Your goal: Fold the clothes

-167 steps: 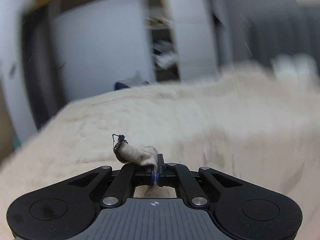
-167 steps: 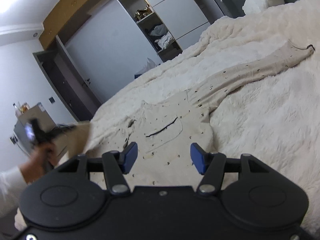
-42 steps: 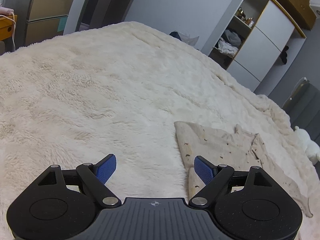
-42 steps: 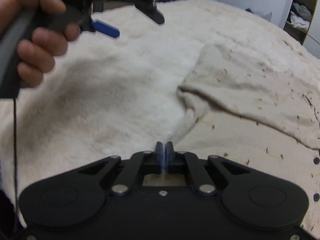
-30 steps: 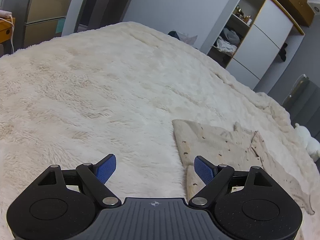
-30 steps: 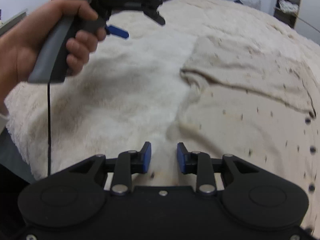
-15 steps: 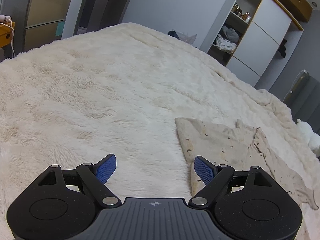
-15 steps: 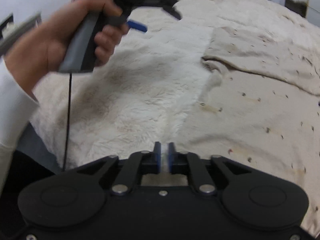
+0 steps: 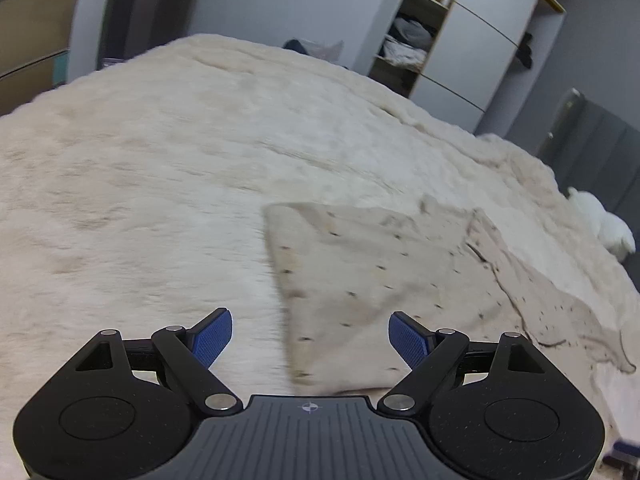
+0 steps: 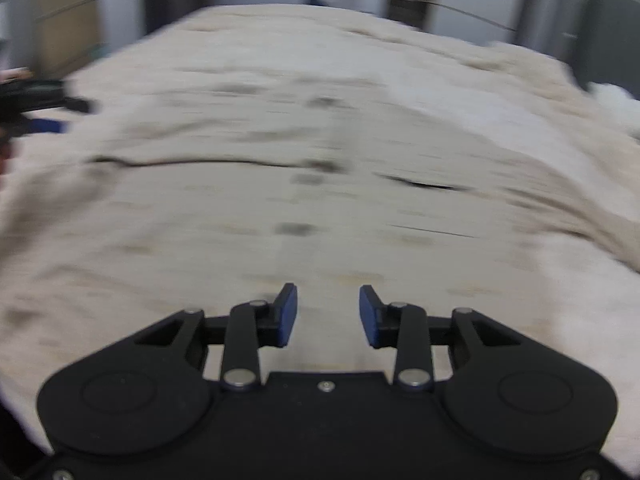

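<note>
A beige garment with small dark specks point(image 9: 360, 280) lies on the fluffy cream blanket point(image 9: 160, 168), its left sleeve folded over the body. My left gripper point(image 9: 310, 338) is open and empty, just above the garment's near left edge. In the blurred right wrist view the garment point(image 10: 300, 208) fills the middle. My right gripper point(image 10: 328, 316) is open and empty over it. The left gripper shows at the far left of that view point(image 10: 44, 114).
A wardrobe with open shelves of clothes point(image 9: 408, 44) stands behind the bed. A white plush toy point(image 9: 604, 228) lies at the right edge of the bed. A dark door point(image 9: 132, 12) and drawers point(image 9: 28, 40) are at the back left.
My right gripper has opened, let go of the garment edge and swung right over the body. My left gripper has shifted toward the garment, still open.
</note>
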Motion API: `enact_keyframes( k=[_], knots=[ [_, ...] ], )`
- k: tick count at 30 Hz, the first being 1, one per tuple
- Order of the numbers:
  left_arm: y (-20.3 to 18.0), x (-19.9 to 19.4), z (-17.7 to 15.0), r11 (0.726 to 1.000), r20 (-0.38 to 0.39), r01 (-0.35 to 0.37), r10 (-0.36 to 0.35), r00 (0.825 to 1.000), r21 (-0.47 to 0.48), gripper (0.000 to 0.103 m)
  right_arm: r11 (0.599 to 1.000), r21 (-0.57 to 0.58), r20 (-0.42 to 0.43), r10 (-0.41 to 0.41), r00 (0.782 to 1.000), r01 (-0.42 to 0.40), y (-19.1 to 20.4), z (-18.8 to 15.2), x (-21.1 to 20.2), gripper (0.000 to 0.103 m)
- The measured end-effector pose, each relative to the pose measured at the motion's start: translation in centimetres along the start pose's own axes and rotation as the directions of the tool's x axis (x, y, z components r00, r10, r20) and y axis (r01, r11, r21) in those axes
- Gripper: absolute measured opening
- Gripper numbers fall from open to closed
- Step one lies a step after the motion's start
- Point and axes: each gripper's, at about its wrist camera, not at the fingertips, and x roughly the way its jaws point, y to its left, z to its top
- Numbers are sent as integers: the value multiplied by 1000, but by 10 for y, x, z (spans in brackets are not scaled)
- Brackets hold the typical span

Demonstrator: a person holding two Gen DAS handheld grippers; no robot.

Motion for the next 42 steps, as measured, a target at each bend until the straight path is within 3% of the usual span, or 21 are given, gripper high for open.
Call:
enact_keyframes(
  k=[3, 6, 8, 12, 16, 17, 20, 24, 28, 31, 34, 36, 37, 38, 42],
  knots=[
    [-18, 10, -3, 1000, -20, 22, -22, 1000, 18, 82, 997, 54, -17, -59, 998, 60, -54, -5, 13, 41],
    [-45, 21, -6, 997, -36, 45, -43, 998, 59, 82, 985, 157, -38, -60, 997, 66, -116, -12, 29, 42],
    [-59, 27, -7, 995, -41, 61, -57, 998, 77, 82, 960, 279, -76, 25, 997, -3, -160, -26, 45, 42],
    [-88, 42, -10, 990, -63, 96, -90, 994, 107, 82, 858, 493, -72, 205, 976, -144, -220, -65, 52, 42],
    [-101, 53, -13, 987, -79, 104, -95, 992, 124, 82, 784, 568, -45, 333, 942, -250, -244, -96, 46, 42],
    [-105, 56, -14, 986, -84, 104, -93, 992, 129, 82, 769, 577, -40, 362, 931, -274, -246, -101, 46, 38],
    [-113, 64, -15, 986, -93, 106, -94, 991, 132, 82, 721, 596, -10, 447, 894, -353, -247, -112, 46, 1],
    [-123, 71, -17, 983, -104, 114, -100, 989, 143, 82, 734, 578, 43, 410, 911, -358, -249, -117, 34, 0],
    [-131, 78, -19, 980, -117, 119, -101, 988, 158, 82, 717, 608, 61, 386, 921, -340, -259, -128, 21, 0],
    [-134, 82, -21, 980, -126, 118, -98, 987, 163, 82, 720, 619, 31, 378, 925, -314, -262, -133, 19, 16],
    [-136, 87, -22, 979, -134, 119, -97, 986, 165, 82, 682, 635, 77, 409, 909, -361, -266, -142, 15, 21],
    [-139, 89, -23, 978, -138, 117, -94, 986, 172, 82, 686, 626, 61, 433, 899, -372, -262, -148, 16, 20],
    [-140, 90, -23, 978, -140, 117, -93, 986, 175, 82, 690, 618, 48, 444, 895, -376, -259, -152, 17, 14],
    [-141, 91, -23, 977, -140, 117, -93, 986, 176, 82, 689, 615, 45, 456, 889, -385, -258, -155, 17, 1],
    [-147, 94, -24, 975, -142, 119, -93, 985, 189, 82, 687, 598, 90, 453, 887, -412, -260, -162, 6, 1]
  ],
)
